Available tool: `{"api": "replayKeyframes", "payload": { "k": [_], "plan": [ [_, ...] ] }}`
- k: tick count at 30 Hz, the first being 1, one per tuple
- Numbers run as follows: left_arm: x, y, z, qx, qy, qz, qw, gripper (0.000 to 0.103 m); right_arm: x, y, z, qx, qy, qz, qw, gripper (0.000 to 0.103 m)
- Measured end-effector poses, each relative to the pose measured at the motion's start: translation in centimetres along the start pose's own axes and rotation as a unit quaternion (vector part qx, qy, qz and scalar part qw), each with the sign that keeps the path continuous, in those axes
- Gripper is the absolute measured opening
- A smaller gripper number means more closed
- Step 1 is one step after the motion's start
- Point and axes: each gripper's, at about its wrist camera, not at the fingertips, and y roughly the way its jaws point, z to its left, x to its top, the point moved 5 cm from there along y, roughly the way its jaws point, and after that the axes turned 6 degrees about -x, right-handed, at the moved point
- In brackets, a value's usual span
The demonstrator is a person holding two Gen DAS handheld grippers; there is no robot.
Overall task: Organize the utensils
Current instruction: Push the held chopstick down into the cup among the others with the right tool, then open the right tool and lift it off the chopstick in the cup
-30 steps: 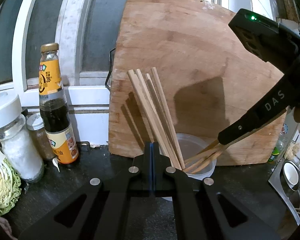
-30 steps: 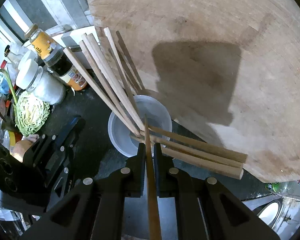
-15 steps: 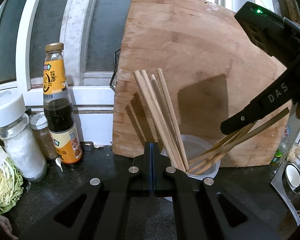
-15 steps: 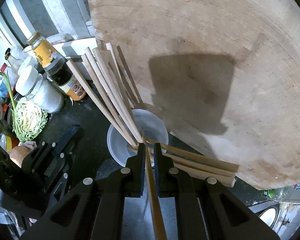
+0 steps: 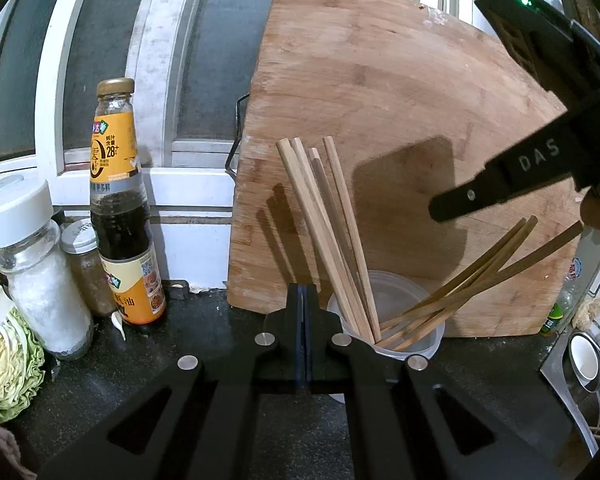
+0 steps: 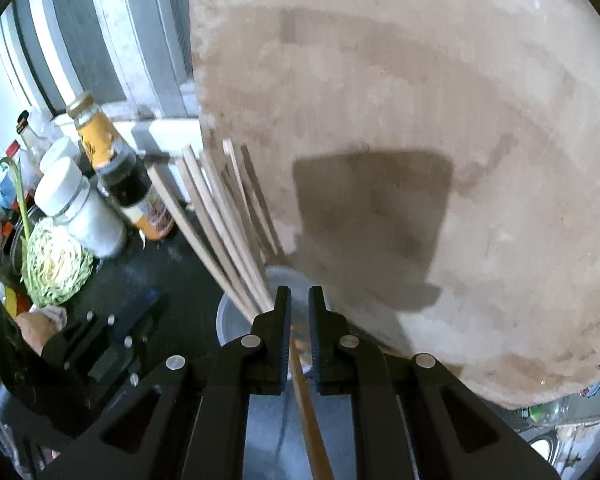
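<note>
A clear plastic cup (image 5: pixel 396 316) stands on the dark counter in front of a big wooden cutting board (image 5: pixel 380 120). Several wooden chopsticks (image 5: pixel 324 232) lean left in the cup and several more (image 5: pixel 472 284) lean right. My left gripper (image 5: pixel 303 312) is shut and empty, just in front of the cup. My right gripper (image 6: pixel 299 304) is slightly open above the cup (image 6: pixel 236 320), with one chopstick (image 6: pixel 310 408) loose between its fingers. It shows from the side in the left wrist view (image 5: pixel 440 208), clear of the right-leaning chopsticks.
A sauce bottle (image 5: pixel 120 208), a salt jar (image 5: pixel 36 268) and a small spice jar (image 5: pixel 86 268) stand at left by the window sill. Cut cabbage (image 5: pixel 4 360) lies at far left. A sink with a bowl (image 5: pixel 584 364) is at right.
My right gripper has opened, let go of the chopstick it was lowering into the cup, and risen away from it. The left gripper stayed shut and shifted slightly.
</note>
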Motion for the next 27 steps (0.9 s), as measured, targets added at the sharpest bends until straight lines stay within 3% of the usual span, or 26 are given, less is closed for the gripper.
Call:
{"api": "replayKeyframes", "payload": {
  "k": [7, 11, 16, 18, 21, 23, 24, 27],
  "plan": [
    [0.0, 0.1, 0.7, 0.000, -0.011, 0.000, 0.9999, 0.000, 1.7, -0.6, 0.8, -0.029, -0.006, -0.066, 0.997, 0.010],
    [0.0, 0.0, 0.7, 0.001, -0.009, -0.004, 0.9999, 0.000, 1.4, -1.1, 1.2, -0.018, -0.001, -0.077, 0.997, 0.010],
    [0.0, -0.6, 0.3, 0.008, 0.002, -0.017, 0.9998, 0.002, -0.1, -4.4, 1.5, -0.002, 0.000, -0.128, 0.992, 0.010],
    [0.2, -1.0, 0.3, 0.011, 0.003, -0.026, 0.9996, 0.006, -1.4, -6.4, 1.2, 0.025, 0.017, -0.170, 0.985, 0.010],
    [0.5, -1.7, 0.7, 0.008, -0.005, -0.041, 0.9991, 0.011, -5.1, -10.0, -0.1, 0.055, 0.050, -0.273, 0.959, 0.010],
    [0.6, -2.0, 1.0, 0.012, -0.010, -0.046, 0.9988, 0.013, -7.6, -11.5, -1.0, 0.049, 0.065, -0.321, 0.944, 0.010],
    [0.6, -2.2, 1.2, 0.016, -0.012, -0.049, 0.9986, 0.014, -8.6, -11.8, -1.3, 0.041, 0.072, -0.336, 0.938, 0.014],
    [0.8, -2.7, 1.5, 0.020, -0.017, -0.058, 0.9980, 0.023, -11.4, -11.8, -2.2, 0.006, 0.094, -0.368, 0.925, 0.059]
  ]
}}
